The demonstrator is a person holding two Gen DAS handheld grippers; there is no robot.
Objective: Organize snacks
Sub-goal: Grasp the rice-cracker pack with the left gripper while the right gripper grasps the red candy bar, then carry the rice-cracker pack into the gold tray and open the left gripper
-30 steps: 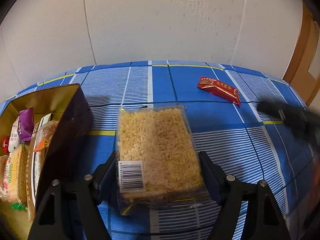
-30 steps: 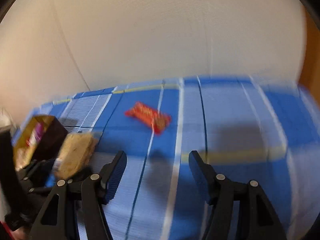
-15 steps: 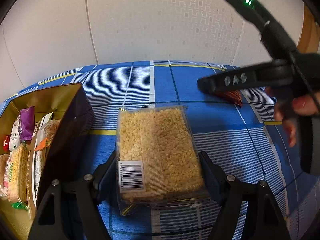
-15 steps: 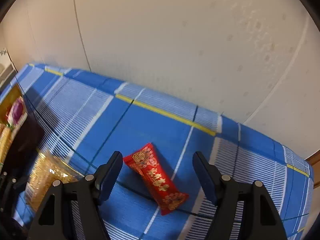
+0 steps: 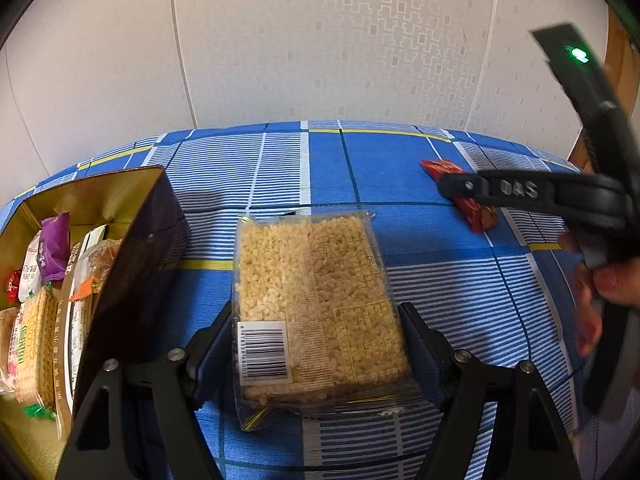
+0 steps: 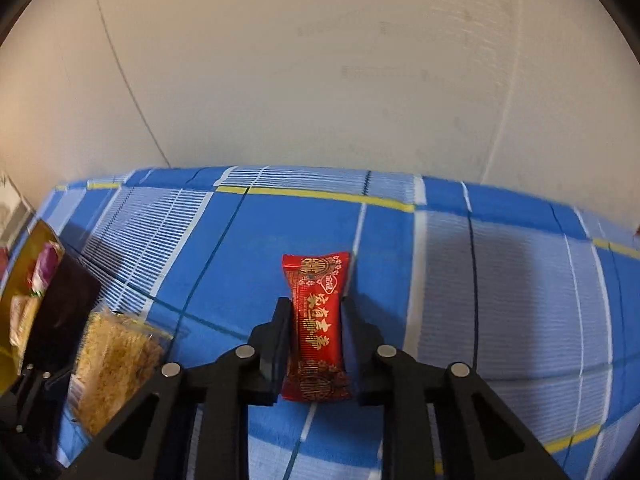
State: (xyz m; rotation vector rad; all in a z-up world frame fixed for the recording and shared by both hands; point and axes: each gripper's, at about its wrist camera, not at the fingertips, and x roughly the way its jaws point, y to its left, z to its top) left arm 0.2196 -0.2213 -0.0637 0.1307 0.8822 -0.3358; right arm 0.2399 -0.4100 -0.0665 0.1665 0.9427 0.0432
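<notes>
At the far left the open gold-lined box (image 5: 100, 196) stands on the bench (image 5: 328, 168), which carries a blue checked cloth; wrapped snacks already stand inside it. My left gripper (image 5: 318, 352) is clamped across the near end of the clear pack of puffed-rice cake (image 5: 316, 300), one pad on each long side, and the pack lies flat on the cloth just right of the box wall. To place it well, I judge it best to lift it clear of that dark wall before swinging left, keeping it level so the loose film does not snag.

To the right, my right gripper (image 6: 314, 348) is clenched on the red candy bar wrapper (image 6: 318, 320), the pads pinching its middle while its far end projects toward the wall. The wrapper rests on the cloth, well apart from the box. The grip sits near the middle of its length, so I expect it to lift without drooping; a gentle squeeze should suffice, as the contents may crush.

Compared with half a second earlier, the right gripper has come down around the wrapper and closed; then its jaws stood wide with the wrapper lying diagonally between them. The left gripper and its pack are unchanged.
</notes>
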